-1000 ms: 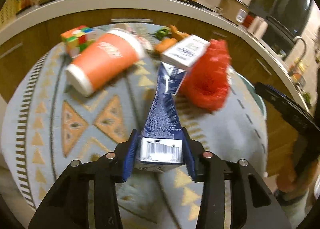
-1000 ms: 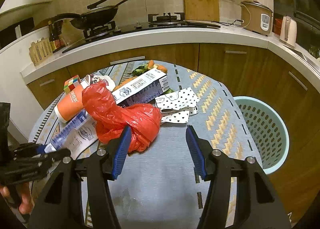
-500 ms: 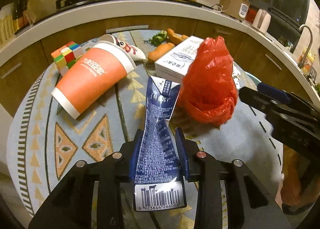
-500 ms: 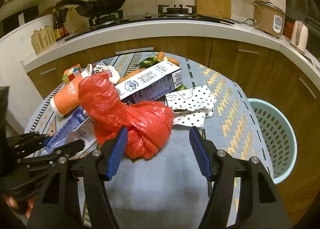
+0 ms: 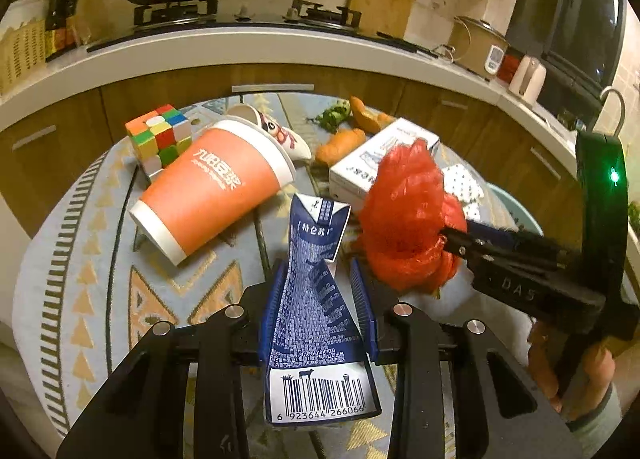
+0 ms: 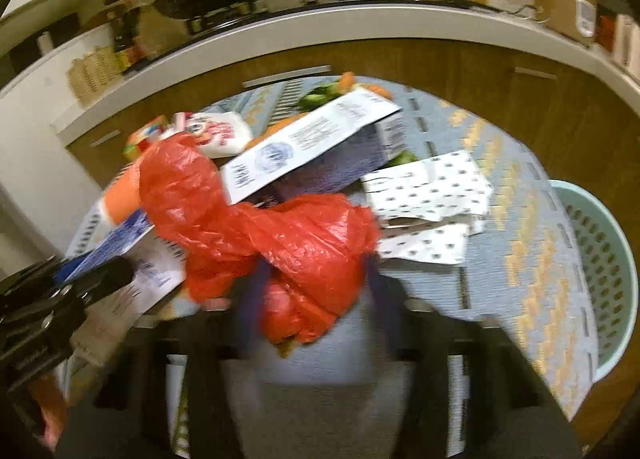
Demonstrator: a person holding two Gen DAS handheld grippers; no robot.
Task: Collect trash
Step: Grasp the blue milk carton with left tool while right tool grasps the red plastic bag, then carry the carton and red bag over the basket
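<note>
Gripping the flattened blue carton point(image 5: 316, 299), the left gripper point(image 5: 318, 303) has both pads pressed on its sides; its long axis runs straight away from the camera, barcode end nearest, folded top toward the orange cup point(image 5: 212, 189). Over right, the red plastic bag point(image 6: 280, 235) sits between the right gripper's point(image 6: 316, 291) blurred fingers; whether they're clamped is unclear.

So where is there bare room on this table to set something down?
Bare cloth lies near the table edge between the polka-dot paper and the teal basket, and left of the orange cup. The far middle is crowded around the white carton.
</note>
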